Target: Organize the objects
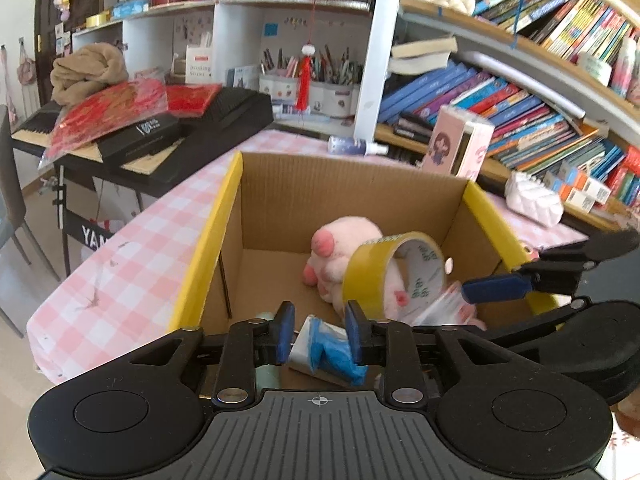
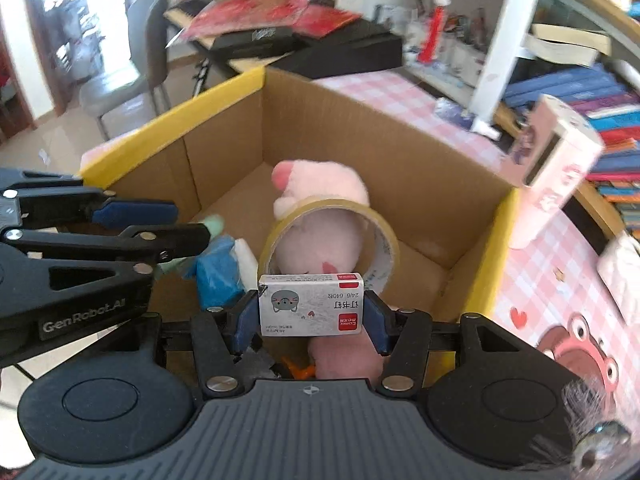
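Blocking much of your view into the cardboard box (image 2: 404, 168), the staple box (image 2: 311, 305) sits clamped in your right hand-held gripper (image 2: 311, 312) above the box's near edge. Your left hand-held gripper (image 1: 319, 330) has its pads apart around nothing, over a blue-and-white packet (image 1: 328, 344) that they half hide. Inside you can count one pink plush toy (image 1: 344, 248), one yellow tape roll (image 1: 384, 276) leaning on it, and a pale green item, too cut off to name. One box stands on the pink checked tabletop (image 1: 132, 240).
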Tool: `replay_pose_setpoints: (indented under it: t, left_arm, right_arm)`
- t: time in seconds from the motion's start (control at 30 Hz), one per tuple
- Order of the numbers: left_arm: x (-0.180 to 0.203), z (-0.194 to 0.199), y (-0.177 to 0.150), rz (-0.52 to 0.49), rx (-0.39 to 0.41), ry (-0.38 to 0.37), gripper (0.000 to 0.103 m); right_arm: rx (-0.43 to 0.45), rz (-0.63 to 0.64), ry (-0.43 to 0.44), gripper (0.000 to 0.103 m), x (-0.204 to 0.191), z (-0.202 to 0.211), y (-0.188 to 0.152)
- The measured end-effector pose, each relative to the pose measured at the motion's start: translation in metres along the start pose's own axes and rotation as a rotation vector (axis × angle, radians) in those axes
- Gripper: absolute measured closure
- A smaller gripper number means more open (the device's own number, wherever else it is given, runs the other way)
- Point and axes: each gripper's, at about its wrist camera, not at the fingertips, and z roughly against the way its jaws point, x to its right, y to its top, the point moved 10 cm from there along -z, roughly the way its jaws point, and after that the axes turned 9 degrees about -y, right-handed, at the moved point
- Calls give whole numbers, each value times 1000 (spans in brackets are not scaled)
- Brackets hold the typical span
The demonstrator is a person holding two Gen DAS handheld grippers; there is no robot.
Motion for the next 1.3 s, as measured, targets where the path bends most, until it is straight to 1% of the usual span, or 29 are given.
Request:
replay_pose_setpoints:
  t: [0.03, 0.07, 0.13, 0.23, 0.27, 0.4, 0.47, 0.53, 0.63, 0.67, 0.73, 0.8, 0.93, 0.97, 1.03, 1.13, 1.3]
  left_arm:
    - [1, 5, 1, -2, 10, -5, 66]
    - [3, 10, 1, -4, 22, -5, 57]
    - [5, 23, 2, -8, 54, -2, 48]
    - [11, 43, 2, -12, 102, -11, 41]
    - [13, 51, 2, -12, 120, -12, 36]
    - [21, 76, 2, -20, 171, -22, 27]
    - [25, 87, 0, -35, 193, -19, 18]
    - [28, 98, -3, -47, 214, -9, 14]
    - [30, 109, -12, -69, 224, 12, 7]
    - [30, 113, -16, -77, 227, 22, 6]
    - [31, 117, -24, -94, 221, 33, 5]
    - [33, 120, -32, -114, 206, 39, 4]
    - [37, 124, -44, -137, 182, 42, 3]
    - [38, 125, -47, -139, 176, 42, 3]
    - [41, 127, -54, -144, 169, 43, 1]
    - [49, 131, -67, -167, 155, 33, 0]
    - [64, 131, -82, -218, 120, 1, 0]
  right_arm:
    - [12, -15, -4, 48, 1, 5, -1]
    - [24, -28, -14, 48, 2, 11, -2]
    - [49, -52, -31, 45, 2, 24, -6]
    - [96, -111, -74, 38, 4, 46, -12]
    - [114, -133, -91, 38, 5, 55, -14]
    - [179, -193, -154, 37, 6, 88, -23]
    - [205, -218, -191, 34, 6, 102, -29]
    - [225, -253, -236, 29, 6, 115, -37]
    - [235, -324, -323, 24, 8, 130, -52]
    - [233, -357, -356, 23, 10, 136, -59]
    - [228, -423, -422, 16, 12, 145, -75]
    - [226, -483, -477, 13, 12, 155, -92]
    - [219, -519, -554, 11, 10, 168, -118]
    - [215, -527, -572, 10, 10, 171, -123]
    - [219, -543, -606, 4, 10, 179, -133]
    - [214, -551, -653, 0, 7, 188, -148]
    - [160, -572, -684, 0, 2, 193, -173]
